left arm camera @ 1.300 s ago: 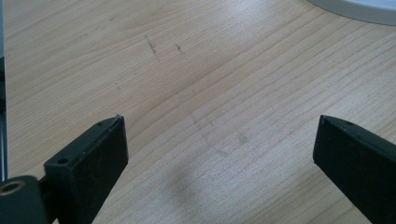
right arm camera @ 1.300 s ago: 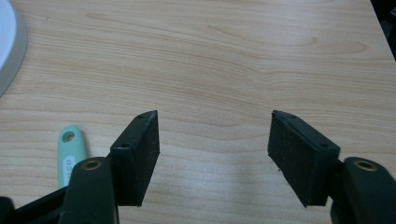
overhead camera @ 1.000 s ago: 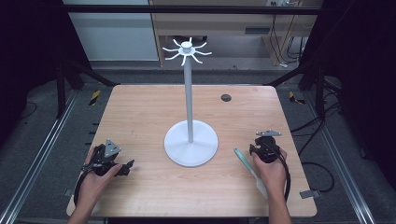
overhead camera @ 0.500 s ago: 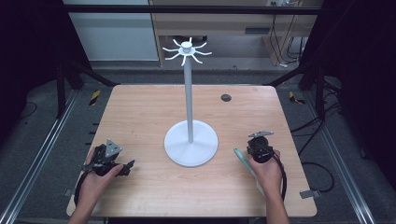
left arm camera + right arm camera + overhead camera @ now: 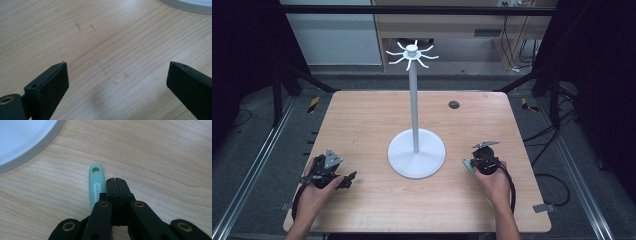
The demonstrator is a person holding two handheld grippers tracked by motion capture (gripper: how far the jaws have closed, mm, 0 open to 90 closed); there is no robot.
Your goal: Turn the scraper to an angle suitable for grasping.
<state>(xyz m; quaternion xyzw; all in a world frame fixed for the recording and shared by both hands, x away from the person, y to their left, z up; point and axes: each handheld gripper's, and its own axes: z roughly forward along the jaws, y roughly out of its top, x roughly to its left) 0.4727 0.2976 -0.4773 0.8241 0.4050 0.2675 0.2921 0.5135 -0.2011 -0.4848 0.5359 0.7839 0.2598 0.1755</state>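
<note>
A mint-green utensil handle with a hole at its end lies flat on the wooden table. It sits just left of my right gripper, whose jaws are shut against each other with nothing between them. In the high view only the handle's tip pokes out to the left of the right gripper. A white stand with a round base, a tall pole and a ring of hooks rises at the table's middle. My left gripper rests open over bare wood at the front left.
The edge of the stand's base lies close ahead and to the left of the right gripper. A dark round hole sits in the tabletop at the back right. Metal rails run along both sides of the table.
The right hand has shifted slightly left, over the green utensil, so that most of it is now covered. The left hand has kept still.
</note>
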